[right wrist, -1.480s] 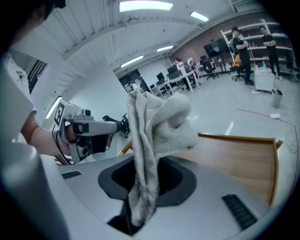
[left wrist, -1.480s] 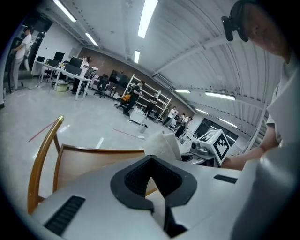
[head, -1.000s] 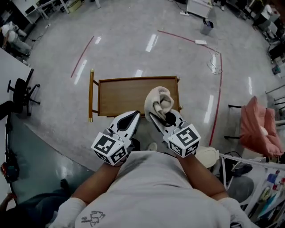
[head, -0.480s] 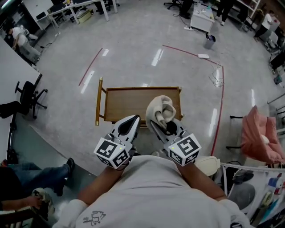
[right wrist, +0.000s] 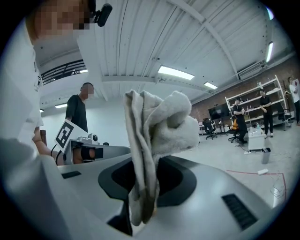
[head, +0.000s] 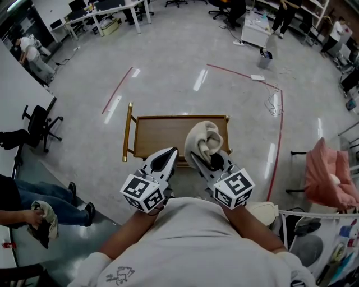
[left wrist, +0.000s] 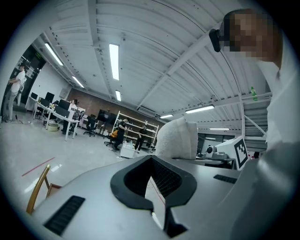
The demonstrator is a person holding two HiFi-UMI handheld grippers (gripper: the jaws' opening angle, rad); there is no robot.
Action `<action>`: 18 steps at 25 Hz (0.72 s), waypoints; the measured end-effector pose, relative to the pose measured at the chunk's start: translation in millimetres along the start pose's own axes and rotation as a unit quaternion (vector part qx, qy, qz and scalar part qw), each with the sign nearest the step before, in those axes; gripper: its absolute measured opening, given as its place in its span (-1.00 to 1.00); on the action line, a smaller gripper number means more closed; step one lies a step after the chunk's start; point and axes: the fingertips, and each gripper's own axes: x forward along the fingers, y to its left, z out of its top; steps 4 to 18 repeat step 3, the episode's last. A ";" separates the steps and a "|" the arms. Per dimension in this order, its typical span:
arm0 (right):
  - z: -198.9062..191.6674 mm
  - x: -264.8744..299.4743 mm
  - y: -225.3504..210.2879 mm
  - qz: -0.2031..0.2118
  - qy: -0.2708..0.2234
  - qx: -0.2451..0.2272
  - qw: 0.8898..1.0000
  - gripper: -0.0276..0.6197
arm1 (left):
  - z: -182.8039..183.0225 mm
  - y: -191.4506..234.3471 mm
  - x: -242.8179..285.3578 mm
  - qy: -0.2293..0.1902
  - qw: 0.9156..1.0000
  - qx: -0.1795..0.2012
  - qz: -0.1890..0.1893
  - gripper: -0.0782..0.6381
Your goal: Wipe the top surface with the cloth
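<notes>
While standing right behind the little cart [head: 168, 116], held the cloth [head: 203, 140] up off the wood, pinched by one thin fold in the right gripper [head: 197, 158]. From above, saw it over the right end of the cart. Held the left gripper [head: 170, 151] just beside it, pressed together, or very nearly, on nothing at all. Had not put cloth to wood yet, by the look of it.

Could have gone wrong in a few ways. Could have lost the cloth on the first hard push, with so little of it in the squeeze. Could have rubbed with only one fat lump, with the cloth all bunched up, and missed most of the top surface [head: 157, 134]. Could have bumped a gripper on the raised rim [head: 227, 126], or snagged the cloth on the gold bar [head: 127, 134] at the left end. Might have shoved the whole cart away too, if on wheels; could not tell about wheels from above. Might have helped to steady the cart with the empty left gripper.

Saw only bare brown wood on top, where not hidden by the cloth. Saw a shiny grey floor [head: 168, 67] all round, with red tape lines [head: 116, 89]. Saw a black office chair [head: 39, 124] well off to the left, a pink cover [head: 325, 171] draped over something on the right, and desks [head: 106, 11] far at the back. Saw someone at the lower left with a rag [head: 44, 218] in hand, and more people [head: 283, 14] far off.
</notes>
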 end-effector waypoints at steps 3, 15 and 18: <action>1.0 -5.8 2.3 0.001 -0.001 -0.002 1.000 -0.60 | -0.8 -6.3 -0.8 -0.001 1.000 0.001 0.000 -0.76; 1.0 -5.8 2.3 0.001 -0.001 -0.002 1.000 -0.60 | -0.8 -6.3 -0.8 -0.001 1.000 0.001 0.000 -0.76; 1.0 -5.8 2.3 0.001 -0.001 -0.002 1.000 -0.60 | -0.8 -6.3 -0.8 -0.001 1.000 0.001 0.000 -0.76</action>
